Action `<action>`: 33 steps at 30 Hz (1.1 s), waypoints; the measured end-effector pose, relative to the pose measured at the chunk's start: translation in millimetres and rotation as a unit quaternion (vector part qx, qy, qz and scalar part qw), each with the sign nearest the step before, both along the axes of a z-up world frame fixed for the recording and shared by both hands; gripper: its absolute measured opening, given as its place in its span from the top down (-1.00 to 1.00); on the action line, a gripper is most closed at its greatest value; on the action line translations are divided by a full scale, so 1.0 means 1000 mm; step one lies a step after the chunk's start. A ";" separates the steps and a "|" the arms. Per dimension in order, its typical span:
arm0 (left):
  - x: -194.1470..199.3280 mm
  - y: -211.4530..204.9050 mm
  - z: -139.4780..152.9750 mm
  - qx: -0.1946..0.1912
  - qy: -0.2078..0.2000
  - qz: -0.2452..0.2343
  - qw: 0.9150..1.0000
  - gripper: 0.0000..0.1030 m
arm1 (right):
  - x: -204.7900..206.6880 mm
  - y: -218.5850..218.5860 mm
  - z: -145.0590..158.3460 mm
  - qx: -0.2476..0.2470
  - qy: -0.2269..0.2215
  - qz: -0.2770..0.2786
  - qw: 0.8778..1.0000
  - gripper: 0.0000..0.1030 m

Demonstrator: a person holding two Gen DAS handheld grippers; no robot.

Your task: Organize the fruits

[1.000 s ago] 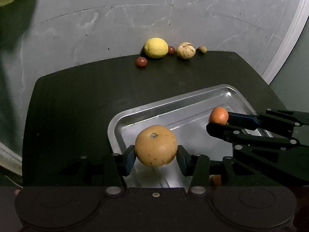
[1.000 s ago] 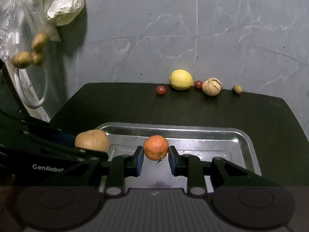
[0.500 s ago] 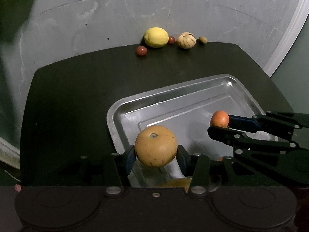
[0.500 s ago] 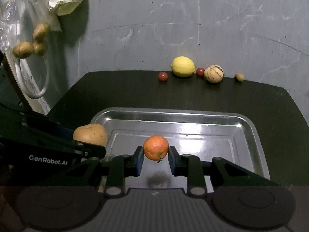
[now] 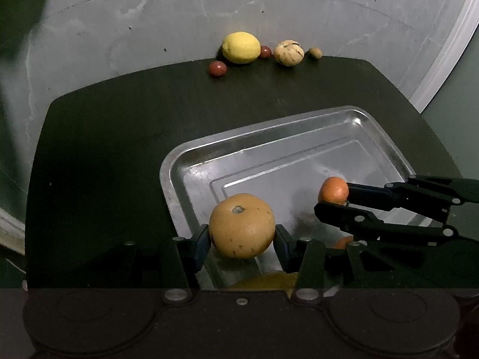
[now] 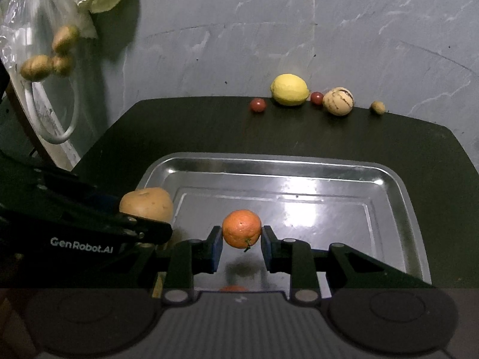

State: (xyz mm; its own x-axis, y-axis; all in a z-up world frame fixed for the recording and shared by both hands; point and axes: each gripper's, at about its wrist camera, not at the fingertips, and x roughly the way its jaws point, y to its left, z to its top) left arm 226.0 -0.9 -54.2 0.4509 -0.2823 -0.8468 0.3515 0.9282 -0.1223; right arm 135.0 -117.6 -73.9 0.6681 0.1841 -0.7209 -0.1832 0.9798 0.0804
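My left gripper (image 5: 242, 239) is shut on a round tan pear (image 5: 241, 225), held above the near left part of a steel tray (image 5: 269, 137). In the right wrist view the same pear (image 6: 146, 203) shows at the left over the tray's (image 6: 299, 163) left end. My right gripper (image 6: 241, 240) is shut on a small orange tangerine (image 6: 242, 228), hanging above the tray floor; from the left wrist it shows as the tangerine (image 5: 333, 190) at the tray's right. Reflections of both fruits lie on the metal below.
Along the far edge of the dark table (image 5: 119, 137) against the grey wall stand a lemon (image 5: 241, 47), two small red fruits (image 5: 217, 68), a striped pale melon (image 5: 289, 53) and a small brown fruit (image 5: 315, 52). A plastic bag with brown fruits (image 6: 45, 62) hangs at far left.
Both grippers have drawn back and risen with their fruits, so more of the tray and table shows. Their grips have not changed.
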 end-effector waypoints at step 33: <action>0.009 -0.006 -0.013 0.011 0.021 -0.012 1.000 0.08 | 0.002 0.001 -0.013 0.000 0.025 -0.009 1.000 0.40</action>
State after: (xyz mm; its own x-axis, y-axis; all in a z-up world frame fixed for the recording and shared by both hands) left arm 234.7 -6.8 -66.7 0.4084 -0.2734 -0.8709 0.3678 0.9225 -0.1172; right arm 136.8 -116.4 -86.6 0.6349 0.1723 -0.7532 -0.1608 0.9829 0.0894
